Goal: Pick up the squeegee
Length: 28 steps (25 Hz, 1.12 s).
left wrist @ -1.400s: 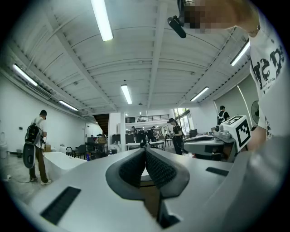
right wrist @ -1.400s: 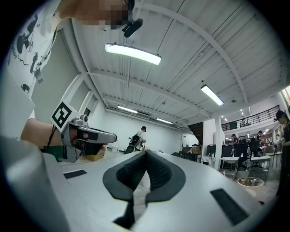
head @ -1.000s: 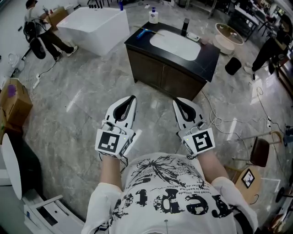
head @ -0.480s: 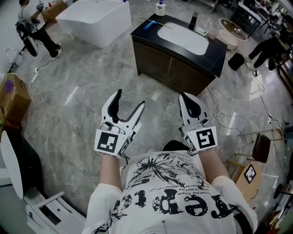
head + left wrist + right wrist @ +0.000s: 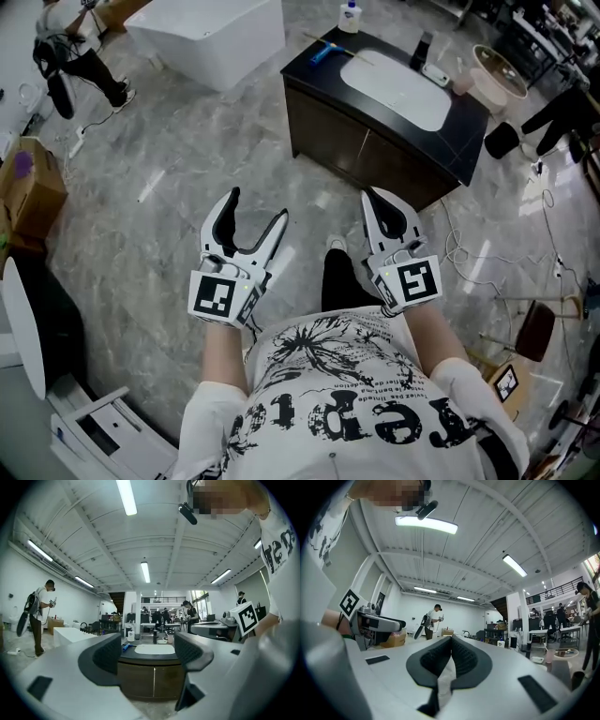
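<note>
Task barely started, nothing picked up yet. Left gripper (image 5: pixel 257 204) is released, jaws wide apart with only floor and cabinet seen through them. Right gripper (image 5: pixel 373 199) is clenched, pads together on nothing. Both hang low in the centre of the head view, well apart from the target. The squeegee (image 5: pixel 323 52), which I take to be the blue piece, lies flat on the black counter (image 5: pixel 450 141) at top centre, just left of the white sink (image 5: pixel 398 89). Its long axis runs diagonally, lower left to upper right. It is too small to tell which end is the blade. Left to do: approach, reach, grasp, lift.
</note>
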Motion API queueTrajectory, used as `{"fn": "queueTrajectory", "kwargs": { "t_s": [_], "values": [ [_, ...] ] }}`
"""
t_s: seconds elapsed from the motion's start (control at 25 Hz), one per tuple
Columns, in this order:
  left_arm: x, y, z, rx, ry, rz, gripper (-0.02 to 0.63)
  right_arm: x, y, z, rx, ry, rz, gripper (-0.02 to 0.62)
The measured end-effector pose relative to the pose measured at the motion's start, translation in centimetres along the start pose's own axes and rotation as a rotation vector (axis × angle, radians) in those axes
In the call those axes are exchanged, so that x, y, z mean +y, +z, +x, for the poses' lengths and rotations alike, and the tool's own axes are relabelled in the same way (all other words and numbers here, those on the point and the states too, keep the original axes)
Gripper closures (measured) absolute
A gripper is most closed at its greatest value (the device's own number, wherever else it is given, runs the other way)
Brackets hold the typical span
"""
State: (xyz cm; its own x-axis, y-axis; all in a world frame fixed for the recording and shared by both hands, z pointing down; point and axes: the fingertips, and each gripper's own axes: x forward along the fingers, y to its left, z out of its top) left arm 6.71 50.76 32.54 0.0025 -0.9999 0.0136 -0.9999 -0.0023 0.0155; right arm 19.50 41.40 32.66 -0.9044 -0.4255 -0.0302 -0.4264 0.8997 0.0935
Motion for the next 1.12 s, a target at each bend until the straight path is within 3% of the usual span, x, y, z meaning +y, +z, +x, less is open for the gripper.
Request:
{"fn": "queueTrajectory", "kwargs": {
  "t_s": [0.32,0.6,0.84,1.12],
  "values": [
    [5.7,2.3,16.2,0.0,0.078,0.027,0.265,-13.6,0.6,13.4,-0.031,0.053,0.014,0.581],
    [9.1,3.1,29.6,0.004,0.096,0.034,0.265,-24.2,0.5,21.9,-0.052,0.064,0.015,0.581],
    [10.7,2.1,37.5,0.049,0.065,0.031,0.265,-29.6,-1.1,26.0,-0.028,0.048,0.02,0.58],
    [13.1,-0.1,45.7,0.1,-0.016,0.031,0.265,-34.0,-3.7,30.0,0.015,-0.028,0.031,0.58]
  ]
}}
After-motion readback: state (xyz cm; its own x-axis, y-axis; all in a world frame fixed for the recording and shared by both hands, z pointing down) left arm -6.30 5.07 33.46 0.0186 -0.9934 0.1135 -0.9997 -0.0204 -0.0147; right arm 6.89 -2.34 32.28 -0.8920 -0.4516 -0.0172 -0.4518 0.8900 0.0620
